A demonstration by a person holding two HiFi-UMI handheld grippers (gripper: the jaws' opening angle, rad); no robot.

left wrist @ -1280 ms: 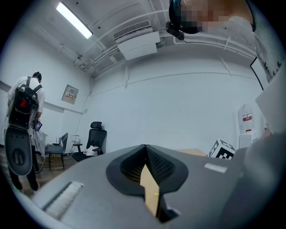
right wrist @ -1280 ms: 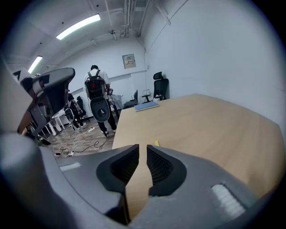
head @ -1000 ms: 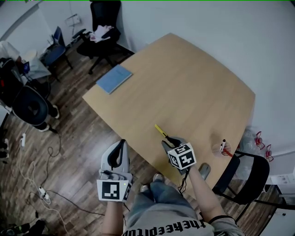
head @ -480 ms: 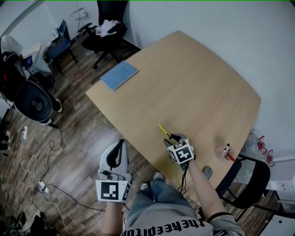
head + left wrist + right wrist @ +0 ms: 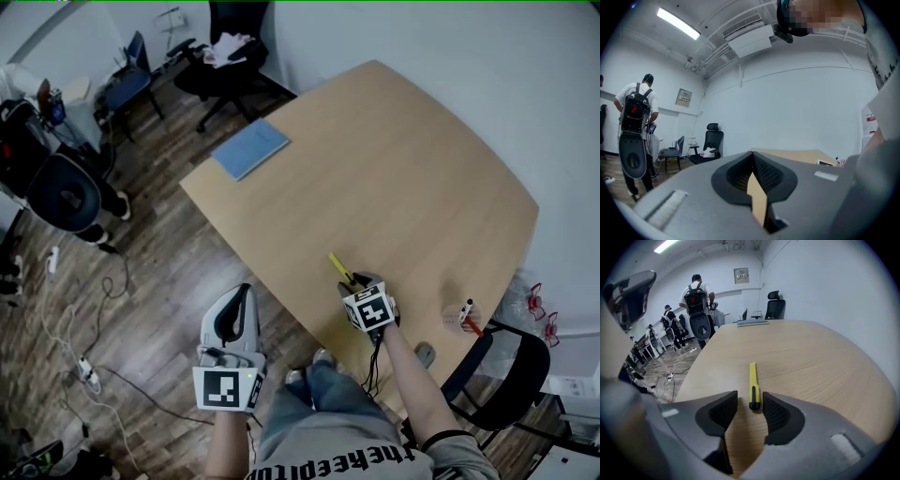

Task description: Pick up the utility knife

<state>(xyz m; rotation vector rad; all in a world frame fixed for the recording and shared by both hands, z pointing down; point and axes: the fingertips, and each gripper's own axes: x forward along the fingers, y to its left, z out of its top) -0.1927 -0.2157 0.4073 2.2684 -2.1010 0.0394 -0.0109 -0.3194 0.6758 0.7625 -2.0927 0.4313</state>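
The utility knife (image 5: 339, 266), slim and yellow with a black near end, lies flat on the wooden table (image 5: 403, 159) close to its near edge. My right gripper (image 5: 357, 282) tilts down over that end with its jaws open. In the right gripper view the knife (image 5: 753, 380) points away from me, its black end just inside the gripper (image 5: 749, 405), nearer the right pad (image 5: 774, 411), and neither pad presses on it. My left gripper (image 5: 240, 302) hangs off the table over the floor. In its own view the left gripper (image 5: 753, 157) has its tips together, with nothing in them.
A blue notebook (image 5: 250, 148) lies at the table's far left corner. A cup of pens (image 5: 459, 317) stands near the right edge, beside a black chair (image 5: 506, 366). Office chairs (image 5: 230, 47), cables on the wooden floor (image 5: 84, 375) and people with backpacks (image 5: 698, 305) are to the left.
My right gripper has come down and forward until its open jaws are round the knife's black end. The left gripper has stayed where it was.
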